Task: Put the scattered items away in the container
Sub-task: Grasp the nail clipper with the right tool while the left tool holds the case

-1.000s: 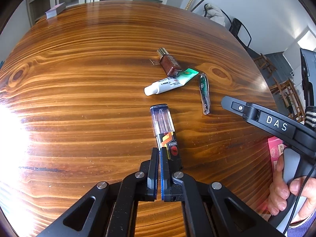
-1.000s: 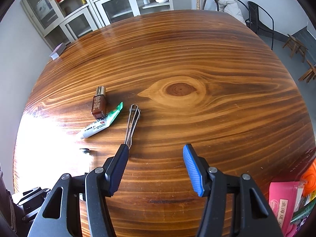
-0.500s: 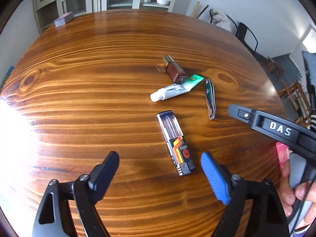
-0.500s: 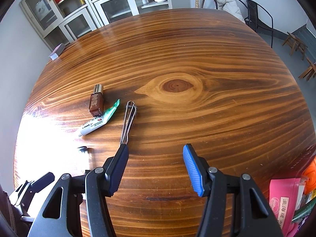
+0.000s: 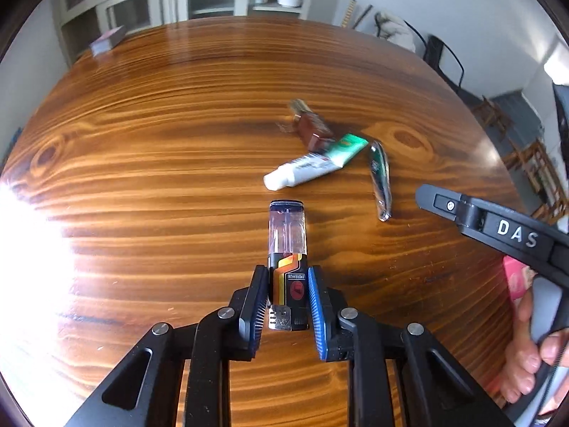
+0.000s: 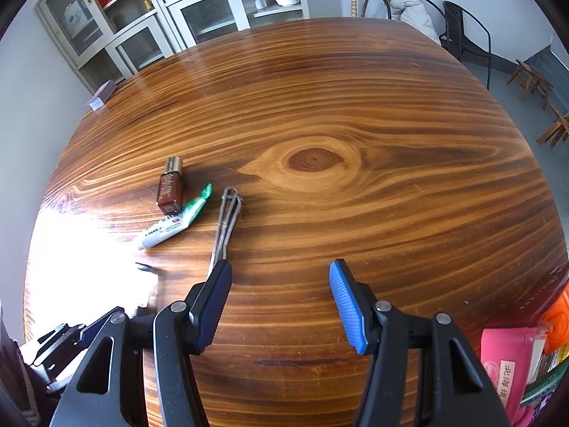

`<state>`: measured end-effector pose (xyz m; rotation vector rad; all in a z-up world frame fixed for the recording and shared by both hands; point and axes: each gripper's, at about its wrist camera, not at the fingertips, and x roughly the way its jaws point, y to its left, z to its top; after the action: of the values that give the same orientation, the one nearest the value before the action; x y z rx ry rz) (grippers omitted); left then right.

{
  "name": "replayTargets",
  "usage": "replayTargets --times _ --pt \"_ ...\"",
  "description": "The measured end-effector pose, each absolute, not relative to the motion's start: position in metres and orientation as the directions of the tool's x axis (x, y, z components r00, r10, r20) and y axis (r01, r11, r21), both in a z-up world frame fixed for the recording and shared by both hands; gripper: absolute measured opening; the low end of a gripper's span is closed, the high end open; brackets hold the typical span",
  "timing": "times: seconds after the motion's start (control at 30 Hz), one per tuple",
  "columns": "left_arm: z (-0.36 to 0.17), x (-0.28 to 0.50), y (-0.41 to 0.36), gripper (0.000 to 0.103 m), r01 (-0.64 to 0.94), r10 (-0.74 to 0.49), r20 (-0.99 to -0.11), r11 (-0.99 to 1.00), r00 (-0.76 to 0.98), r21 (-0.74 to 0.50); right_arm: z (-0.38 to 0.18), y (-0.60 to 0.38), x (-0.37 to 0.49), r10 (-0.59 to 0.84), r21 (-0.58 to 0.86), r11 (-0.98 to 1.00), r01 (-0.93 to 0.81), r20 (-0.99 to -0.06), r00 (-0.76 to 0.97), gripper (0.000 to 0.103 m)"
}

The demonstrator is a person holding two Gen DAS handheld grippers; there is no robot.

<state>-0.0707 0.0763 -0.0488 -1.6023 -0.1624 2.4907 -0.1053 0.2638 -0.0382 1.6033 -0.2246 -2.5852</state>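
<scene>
Left tool (image 5: 287,297) just closed on lighter (image 5: 287,249); right tool (image 6: 279,311) agape

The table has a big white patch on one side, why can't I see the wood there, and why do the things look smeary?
Left wrist view: sunlight glares off the shiny table at the left edge, washing the grain out white; the brown bottle and tube are motion-blurred. Right wrist view: the same glare sits lower left, hiding most of one item there; the bottle looks sharp. Both lenses bend the table's edges round.

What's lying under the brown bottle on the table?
The green end of the white tube is tucked under the brown bottle's base, both lying on the table. How far it reaches underneath is covered.
</scene>
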Motion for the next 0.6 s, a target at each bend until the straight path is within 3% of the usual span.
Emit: replayTargets --times 0.43,0.5,0.57,0.6 --pt "-0.031 -0.057 0.062 0.024 -0.035 0.187 -0.877 -0.981 -0.442 -0.191 -0.043 0.23 -0.134 -0.14 0.123 -0.99 0.067 -0.886 -0.443 0.06" --pt "-0.031 -0.055 0.063 0.024 -0.035 0.185 -0.878 -0.981 -0.442 -0.189 -0.047 0.228 -0.138 -0.134 0.112 -0.991 0.075 -0.892 -0.431 0.049" --pt "-0.033 -0.056 0.064 0.024 -0.033 0.181 -0.881 -0.982 -0.438 -0.186 -0.053 0.226 -0.141 -0.132 0.104 -0.991 0.089 -0.901 -0.413 0.031" --pt "-0.033 -0.056 0.065 0.024 -0.031 0.178 -0.883 -0.983 -0.434 -0.183 -0.054 0.225 -0.14 -0.125 0.091 -0.991 0.099 -0.898 -0.421 0.028"
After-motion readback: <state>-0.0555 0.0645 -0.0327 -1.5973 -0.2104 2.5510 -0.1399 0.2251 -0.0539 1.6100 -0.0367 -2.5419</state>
